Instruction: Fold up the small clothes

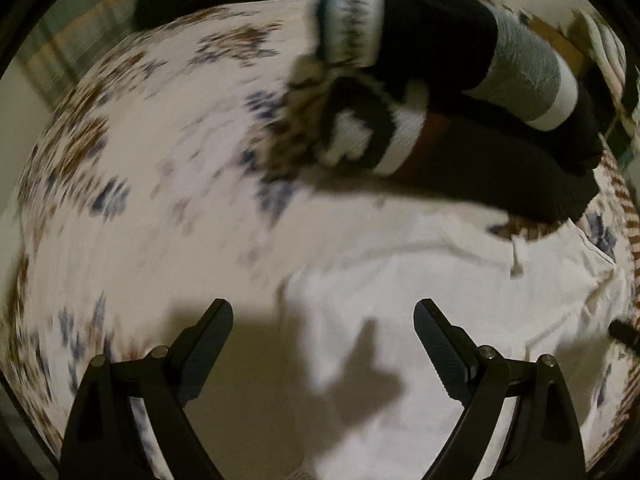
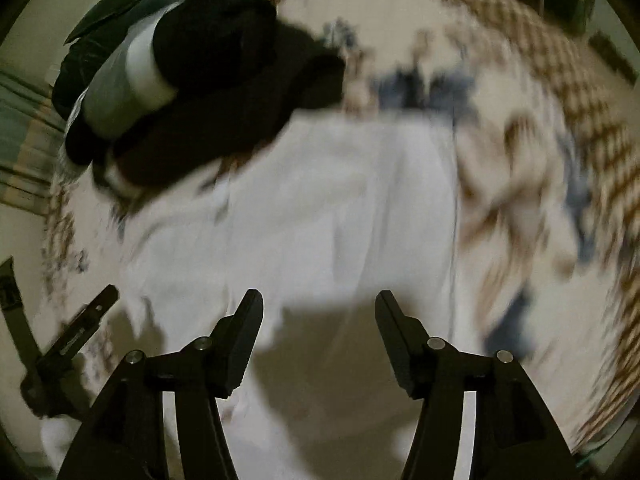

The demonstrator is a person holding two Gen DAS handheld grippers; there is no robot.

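White cloth garment [image 2: 320,208] spread flat on floral bedsheet [image 1: 140,184], beside dark sock pile [image 1: 460,92].
Left gripper [image 1: 323,320] and right gripper [image 2: 319,308] both spread wide, gripping nothing; left gripper's black finger visible only from right wrist.

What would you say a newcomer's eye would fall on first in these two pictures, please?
Probably the dark pile of clothes, black with white and grey bands, heaped at the far side of the flowered bedspread. Next comes the plain white garment spread flat in front of both cameras. Low in each view, the left tongs and right tongs hang open over it, holding nothing and casting shadows on the cloth.
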